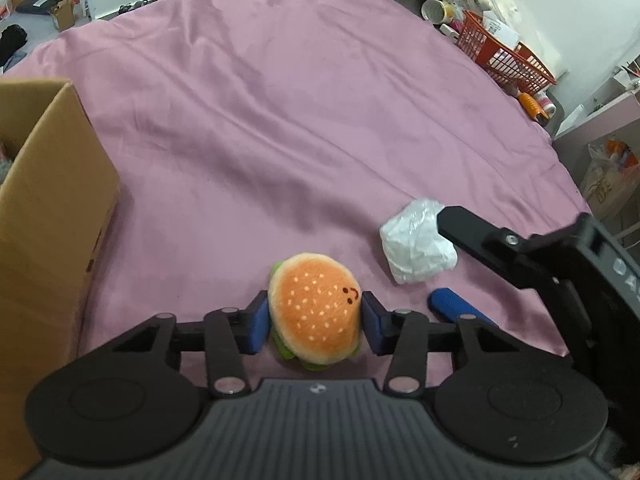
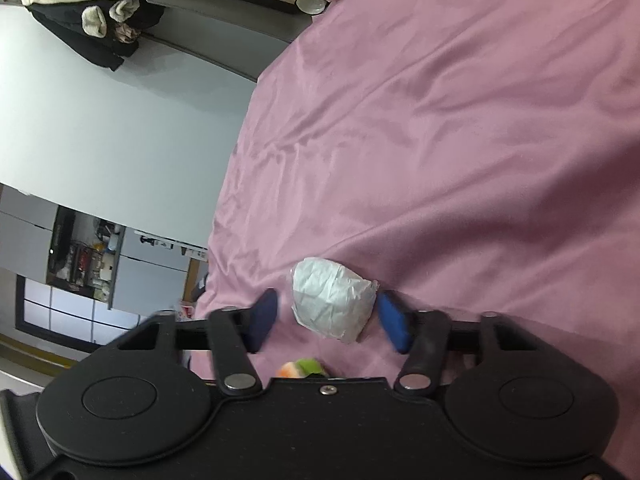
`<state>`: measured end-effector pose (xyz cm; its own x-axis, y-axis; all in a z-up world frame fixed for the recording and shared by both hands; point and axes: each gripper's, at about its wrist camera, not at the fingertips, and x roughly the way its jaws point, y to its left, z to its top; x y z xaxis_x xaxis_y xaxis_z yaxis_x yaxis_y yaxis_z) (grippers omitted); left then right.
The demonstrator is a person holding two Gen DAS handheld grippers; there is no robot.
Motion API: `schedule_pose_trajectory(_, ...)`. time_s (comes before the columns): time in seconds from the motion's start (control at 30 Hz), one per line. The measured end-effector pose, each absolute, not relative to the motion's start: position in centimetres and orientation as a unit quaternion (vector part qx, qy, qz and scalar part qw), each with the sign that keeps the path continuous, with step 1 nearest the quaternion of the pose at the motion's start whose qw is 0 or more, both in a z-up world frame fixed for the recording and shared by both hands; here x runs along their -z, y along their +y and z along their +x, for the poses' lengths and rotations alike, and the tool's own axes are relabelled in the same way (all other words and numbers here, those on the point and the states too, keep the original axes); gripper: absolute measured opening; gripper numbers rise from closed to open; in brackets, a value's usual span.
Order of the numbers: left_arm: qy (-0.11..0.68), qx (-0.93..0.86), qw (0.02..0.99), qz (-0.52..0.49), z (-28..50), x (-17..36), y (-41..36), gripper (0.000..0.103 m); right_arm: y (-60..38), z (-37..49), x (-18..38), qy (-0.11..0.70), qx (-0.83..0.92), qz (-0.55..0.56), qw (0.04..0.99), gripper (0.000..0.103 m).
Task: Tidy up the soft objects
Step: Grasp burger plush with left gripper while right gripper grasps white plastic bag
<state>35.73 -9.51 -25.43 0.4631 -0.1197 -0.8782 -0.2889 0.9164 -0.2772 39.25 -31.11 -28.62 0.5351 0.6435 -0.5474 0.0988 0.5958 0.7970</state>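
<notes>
Both hand-held grippers down on soft things on the pink sheet.

My left hand-held gripper [image 1: 313,322] pinches the orange plush hamburger toy [image 1: 314,314]. My right hand-held gripper [image 2: 326,318] straddles the crumpled white plastic-wrapped bundle [image 2: 332,304]; one pad touches, the other stands clear. A brown cardboard box [image 1: 52,208] sits left, a red mesh basket [image 1: 504,56] far right.

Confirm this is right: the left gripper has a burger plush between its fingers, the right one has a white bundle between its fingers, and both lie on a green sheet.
Not quite: the sheet is pink, not green, as the left wrist view shows. The rest stands: the burger plush sits between the left gripper's fingers, the white bundle between the right gripper's.
</notes>
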Motion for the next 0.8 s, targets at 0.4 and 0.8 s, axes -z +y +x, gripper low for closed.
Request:
schedule_pose_trajectory(0.4, 0.499, -0.044, 0.844, -0.193, 34.7, 22.6, -8.7, 0.043, -30.4, 37.4, 25.2, 0.437, -0.181, 0.371, 0.799, 0.041)
schedule_pose_trajectory(0.8, 0.446, -0.039, 0.868, -0.215, 29.6, 15.8, -5.1, 0.043, -28.3, 34.3, 19.2, 0.403, -0.211, 0.327, 0.829, 0.041)
